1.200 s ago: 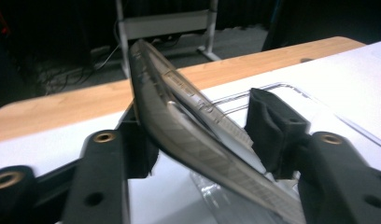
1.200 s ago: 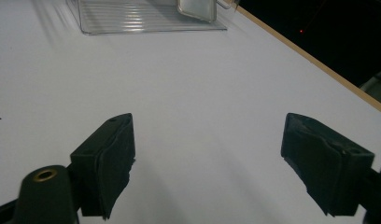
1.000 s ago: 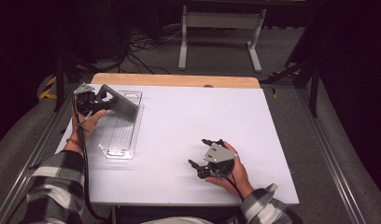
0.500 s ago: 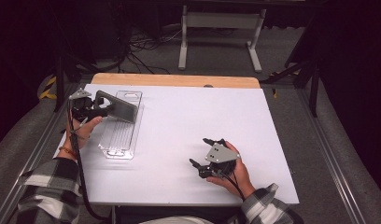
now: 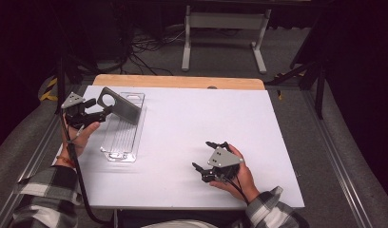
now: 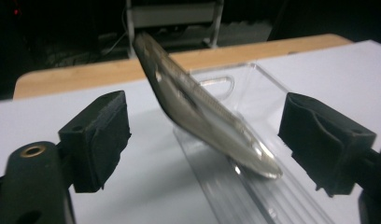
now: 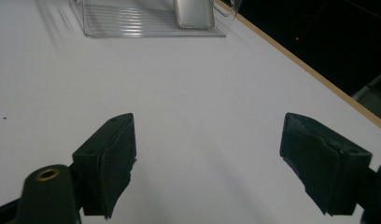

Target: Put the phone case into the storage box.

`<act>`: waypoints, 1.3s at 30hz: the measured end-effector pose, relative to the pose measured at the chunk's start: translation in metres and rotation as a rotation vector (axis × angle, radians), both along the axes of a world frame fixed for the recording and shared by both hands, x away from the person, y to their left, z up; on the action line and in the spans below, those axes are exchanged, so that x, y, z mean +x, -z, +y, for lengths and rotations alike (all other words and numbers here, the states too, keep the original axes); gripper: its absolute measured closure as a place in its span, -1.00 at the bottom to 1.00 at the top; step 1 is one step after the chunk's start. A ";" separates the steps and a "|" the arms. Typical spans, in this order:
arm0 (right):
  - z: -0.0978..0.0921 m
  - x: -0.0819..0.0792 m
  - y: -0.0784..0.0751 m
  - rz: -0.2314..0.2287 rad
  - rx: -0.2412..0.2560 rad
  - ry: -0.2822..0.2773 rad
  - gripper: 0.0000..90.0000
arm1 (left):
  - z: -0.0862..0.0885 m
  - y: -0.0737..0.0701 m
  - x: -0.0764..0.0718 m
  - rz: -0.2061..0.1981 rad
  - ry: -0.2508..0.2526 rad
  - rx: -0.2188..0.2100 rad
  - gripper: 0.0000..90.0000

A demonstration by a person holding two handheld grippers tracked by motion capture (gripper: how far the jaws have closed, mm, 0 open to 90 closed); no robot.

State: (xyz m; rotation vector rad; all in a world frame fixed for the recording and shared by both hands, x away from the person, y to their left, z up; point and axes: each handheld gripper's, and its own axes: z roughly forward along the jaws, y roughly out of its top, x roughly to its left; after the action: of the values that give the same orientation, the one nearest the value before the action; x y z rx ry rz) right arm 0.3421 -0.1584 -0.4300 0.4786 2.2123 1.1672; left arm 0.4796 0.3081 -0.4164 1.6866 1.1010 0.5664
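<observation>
Left tool had drawn back toward the bench edge, jaws spread and released — the phone case now leaned tilted in the clear tray, apparently placed. Right tool rested agape, empty, well apart.

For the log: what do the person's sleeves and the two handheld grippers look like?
Both sleeves are black-and-white plaid flannel. The left gripper and the right gripper are black, each topped by a grey three-cornered plate, each trailing a black cable. Their jaws carry blocky black pads, with a brass-coloured eyelet near the base.
</observation>
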 end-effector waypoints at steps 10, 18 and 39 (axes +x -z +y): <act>0.001 -0.002 -0.001 -0.011 -0.011 -0.008 -0.58 | -0.001 0.004 -0.002 0.024 -0.051 0.005 0.61; 0.002 0.000 0.000 0.000 -0.019 -0.003 -0.58 | 0.002 0.004 0.013 0.056 -0.040 -0.037 0.45; 0.003 0.000 0.002 0.014 -0.034 -0.009 -0.58 | -0.005 0.003 0.015 0.076 -0.045 -0.045 0.38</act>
State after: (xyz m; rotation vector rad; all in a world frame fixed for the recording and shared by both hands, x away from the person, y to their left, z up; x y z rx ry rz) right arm 0.3426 -0.1550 -0.4317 0.4644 2.2446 1.1326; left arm 0.4945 0.3028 -0.4195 1.6596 1.1997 0.5063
